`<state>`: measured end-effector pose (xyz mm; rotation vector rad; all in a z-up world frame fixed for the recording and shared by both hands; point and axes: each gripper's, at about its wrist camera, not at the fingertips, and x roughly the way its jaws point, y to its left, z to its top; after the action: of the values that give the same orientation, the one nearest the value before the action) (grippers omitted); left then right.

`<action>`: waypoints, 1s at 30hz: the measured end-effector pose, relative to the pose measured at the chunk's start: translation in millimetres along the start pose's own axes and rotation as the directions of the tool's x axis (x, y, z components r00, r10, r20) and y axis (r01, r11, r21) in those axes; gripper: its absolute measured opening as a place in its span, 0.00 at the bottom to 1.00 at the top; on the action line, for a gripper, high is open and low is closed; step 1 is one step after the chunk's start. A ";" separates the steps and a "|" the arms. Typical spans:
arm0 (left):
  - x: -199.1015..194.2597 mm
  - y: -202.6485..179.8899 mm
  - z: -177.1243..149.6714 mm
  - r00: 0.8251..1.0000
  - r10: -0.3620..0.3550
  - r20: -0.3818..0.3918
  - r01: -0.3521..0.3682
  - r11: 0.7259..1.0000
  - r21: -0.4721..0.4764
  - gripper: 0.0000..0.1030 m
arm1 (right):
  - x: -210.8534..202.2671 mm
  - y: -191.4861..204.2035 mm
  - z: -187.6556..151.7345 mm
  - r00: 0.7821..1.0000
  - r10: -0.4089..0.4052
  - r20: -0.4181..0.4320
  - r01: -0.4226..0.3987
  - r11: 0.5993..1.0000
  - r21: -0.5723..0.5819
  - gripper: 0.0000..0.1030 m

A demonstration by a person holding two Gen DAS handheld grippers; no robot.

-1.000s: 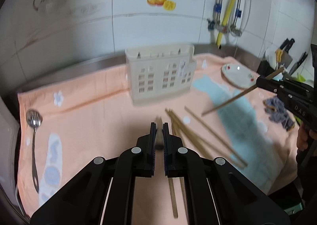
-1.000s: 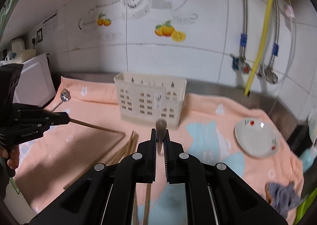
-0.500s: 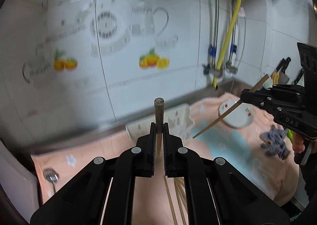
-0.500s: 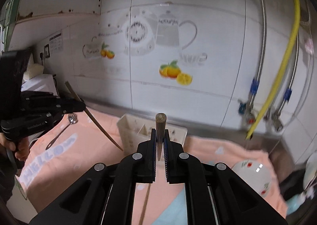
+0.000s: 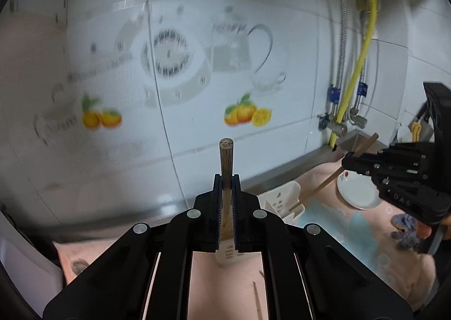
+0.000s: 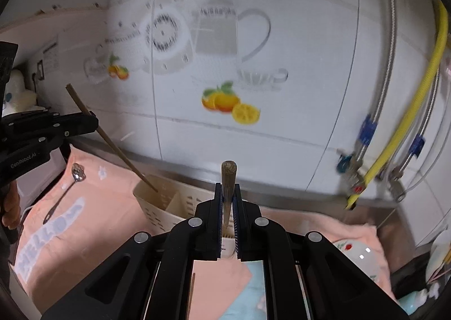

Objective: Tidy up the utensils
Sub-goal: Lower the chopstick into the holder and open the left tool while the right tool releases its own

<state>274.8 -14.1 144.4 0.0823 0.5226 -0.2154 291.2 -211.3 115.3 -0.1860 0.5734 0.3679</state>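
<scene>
My left gripper (image 5: 226, 179) is shut on a wooden chopstick (image 5: 226, 155) that stands up between its pads. In the right wrist view that chopstick (image 6: 118, 148) slants down, its tip inside the left end of the white slotted utensil holder (image 6: 169, 203). My right gripper (image 6: 227, 190) is shut on a second chopstick (image 6: 229, 176). From the left wrist view its chopstick (image 5: 318, 189) points down at the holder's right end (image 5: 282, 197), tip at the rim. Both grippers hang above the holder.
The holder stands on a peach cloth (image 6: 93, 224) by the tiled wall. A metal spoon (image 6: 66, 189) lies left, a white plate (image 5: 356, 194) right, a grey rag (image 5: 406, 231) beyond. Loose chopsticks (image 5: 258, 303) lie on the cloth. Pipes and a yellow hose (image 6: 406, 119) run down at the right.
Both grippers have risen and moved toward the holder with their chopsticks. The chopsticks have swung from lying low to pointing down into the holder. The views now show mostly wall.
</scene>
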 end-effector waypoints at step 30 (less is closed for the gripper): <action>-41.0 -7.5 -81.3 0.999 -0.006 -0.047 0.006 1.000 -0.006 0.35 | -49.3 38.1 -100.0 0.999 0.051 -0.013 -0.051 0.999 -0.012 0.21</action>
<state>198.9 -3.2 94.6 0.0801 0.5704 -0.2182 188.6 -217.7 57.7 -0.1858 0.5893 0.4198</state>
